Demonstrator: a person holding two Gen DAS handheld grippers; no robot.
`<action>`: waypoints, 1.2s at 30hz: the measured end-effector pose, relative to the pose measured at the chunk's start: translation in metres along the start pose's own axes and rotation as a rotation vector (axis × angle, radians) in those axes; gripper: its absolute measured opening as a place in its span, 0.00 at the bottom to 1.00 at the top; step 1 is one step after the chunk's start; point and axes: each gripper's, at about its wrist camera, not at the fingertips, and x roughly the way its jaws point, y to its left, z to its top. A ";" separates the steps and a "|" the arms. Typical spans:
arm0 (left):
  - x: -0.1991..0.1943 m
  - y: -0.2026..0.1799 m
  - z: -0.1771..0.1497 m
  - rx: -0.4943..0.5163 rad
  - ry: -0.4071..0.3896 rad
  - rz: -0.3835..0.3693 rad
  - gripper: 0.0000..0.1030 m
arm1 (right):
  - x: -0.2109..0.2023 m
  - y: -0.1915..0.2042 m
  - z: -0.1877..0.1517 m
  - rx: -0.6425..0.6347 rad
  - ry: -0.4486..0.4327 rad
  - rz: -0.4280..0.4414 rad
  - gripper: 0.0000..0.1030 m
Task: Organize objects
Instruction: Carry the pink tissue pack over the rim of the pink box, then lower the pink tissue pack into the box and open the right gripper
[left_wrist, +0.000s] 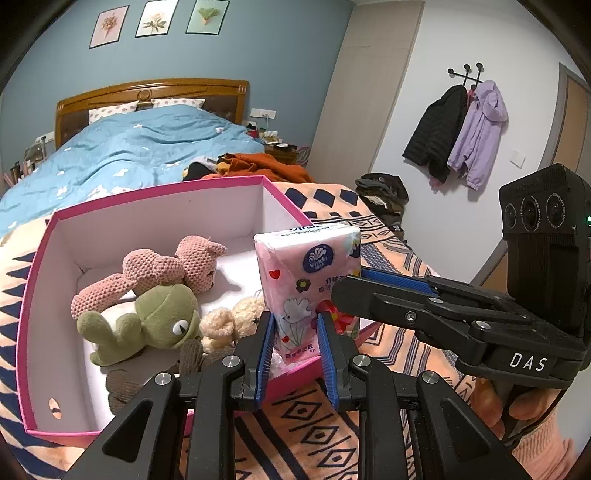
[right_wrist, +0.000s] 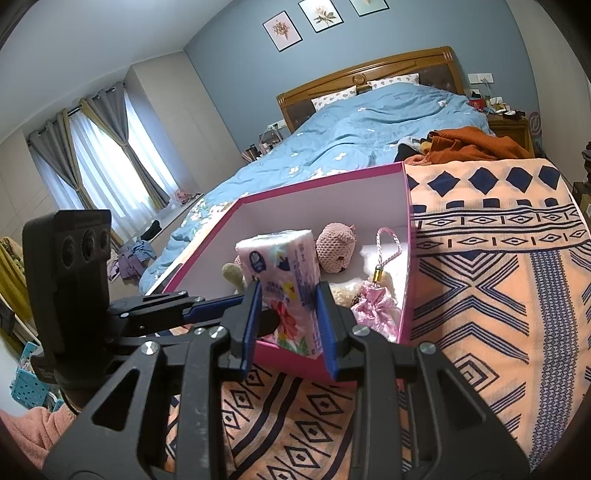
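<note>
Left gripper (left_wrist: 295, 325): blue pads clamped on lower end of tissue pack (left_wrist: 310, 280). Right gripper (right_wrist: 289, 306): pads clamped on same pack (right_wrist: 284, 280) from other side. Pack: pink, floral print, upright, held above near wall of pink box (left_wrist: 40, 288). Box: open, white inside, on orange patterned blanket (right_wrist: 498, 266). Contents: pink knitted plush (left_wrist: 166, 266), green frog plush (left_wrist: 147, 321), cream fuzzy plush (left_wrist: 229, 325), folded pink umbrella (right_wrist: 373, 302) with cord loop. Beyond: bed with blue duvet (left_wrist: 140, 147).
</note>
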 end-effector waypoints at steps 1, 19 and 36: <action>0.001 0.000 0.000 -0.001 0.002 0.001 0.23 | 0.000 0.000 0.000 0.001 0.001 0.001 0.32; 0.016 0.008 -0.002 -0.017 0.041 0.027 0.23 | 0.015 -0.006 -0.001 0.015 0.032 -0.005 0.32; 0.024 0.014 -0.003 -0.025 0.073 0.055 0.25 | 0.032 -0.015 -0.005 0.045 0.081 -0.088 0.32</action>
